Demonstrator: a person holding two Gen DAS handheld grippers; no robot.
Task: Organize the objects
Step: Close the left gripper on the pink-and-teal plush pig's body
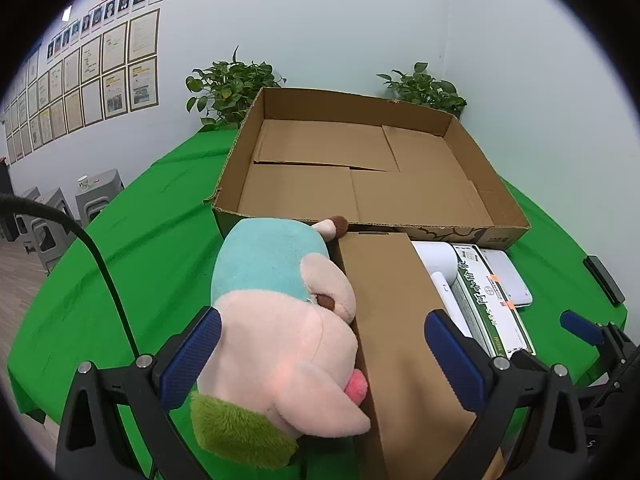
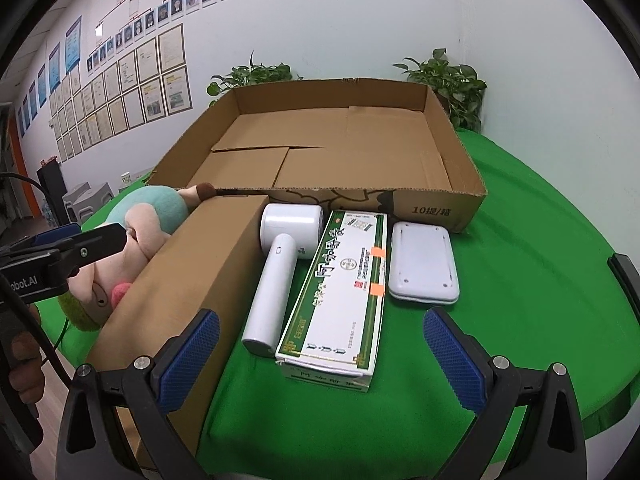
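A large open cardboard tray (image 1: 452,236) (image 2: 440,204) stands empty at the back of the green table. In front of it lie a plush toy (image 1: 276,320) (image 2: 156,208), a closed brown box (image 1: 400,320) (image 2: 200,264), a white handheld device (image 2: 276,272) (image 1: 438,260), a green-and-white carton (image 2: 340,296) (image 1: 488,300) and a white flat case (image 2: 422,266) (image 1: 508,276). My left gripper (image 1: 324,356) is open, its fingers either side of the plush and the brown box. My right gripper (image 2: 320,356) is open above the carton's near end.
Two potted plants (image 1: 228,88) (image 1: 424,88) stand behind the tray by the wall. A dark flat object (image 1: 604,280) lies near the table's right edge. Grey stools (image 1: 96,196) stand on the floor to the left.
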